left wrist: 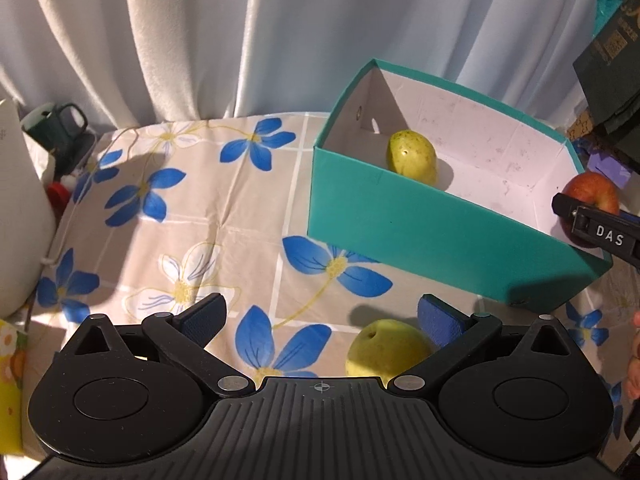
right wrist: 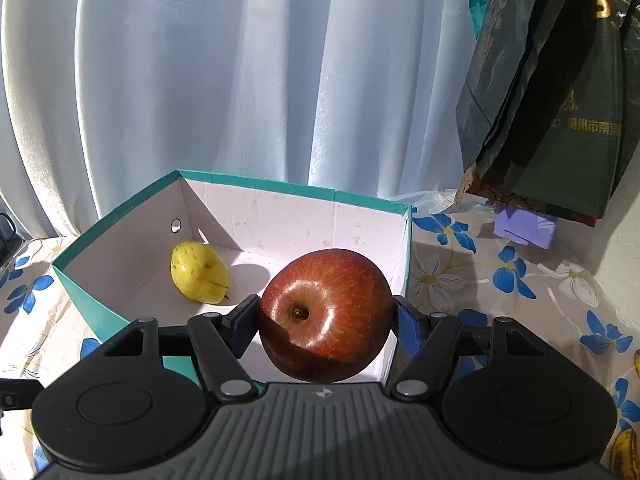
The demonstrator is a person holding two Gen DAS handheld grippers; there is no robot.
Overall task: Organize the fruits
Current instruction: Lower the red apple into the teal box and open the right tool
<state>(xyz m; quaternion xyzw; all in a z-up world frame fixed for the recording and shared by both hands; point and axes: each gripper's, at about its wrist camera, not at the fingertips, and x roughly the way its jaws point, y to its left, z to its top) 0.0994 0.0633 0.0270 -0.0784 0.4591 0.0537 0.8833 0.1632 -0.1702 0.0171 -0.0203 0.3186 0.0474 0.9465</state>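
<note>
1. Fruit sorting on a flower-print tablecloth (left wrist: 256, 200): a teal box (left wrist: 420, 232) with a white inside stands open toward the cloth's far right, in front of pale curtains (left wrist: 200, 40).
2. The right gripper (right wrist: 325, 318) is clamped on a red apple (right wrist: 325, 314), one blue pad pressed to each side and the stem dimple facing the camera. The apple hangs over the box's near right corner, above the white floor.
3. From the left wrist view the same apple (left wrist: 591, 196) shows at the box's right end, with the right gripper's black finger (left wrist: 600, 232) lying across it.
4. One yellow-green pear (right wrist: 200, 273) lies inside the box near its far left corner, next to a small round hole in the wall.
5. The left gripper (left wrist: 326, 322) stands with its jaws wide apart and nothing clamped. A second pear (left wrist: 384, 350) lies on the cloth in front of the box, just beside the gripper's right pad; whether it touches the pad cannot be told.
6. A dark green bag (right wrist: 560, 100) hangs at the right, above a small purple box (right wrist: 524, 228) on the cloth.
7. At the cloth's far left edge sits a dark green mug-like thing (left wrist: 56, 124), next to a white rounded object (left wrist: 20, 208).
</note>
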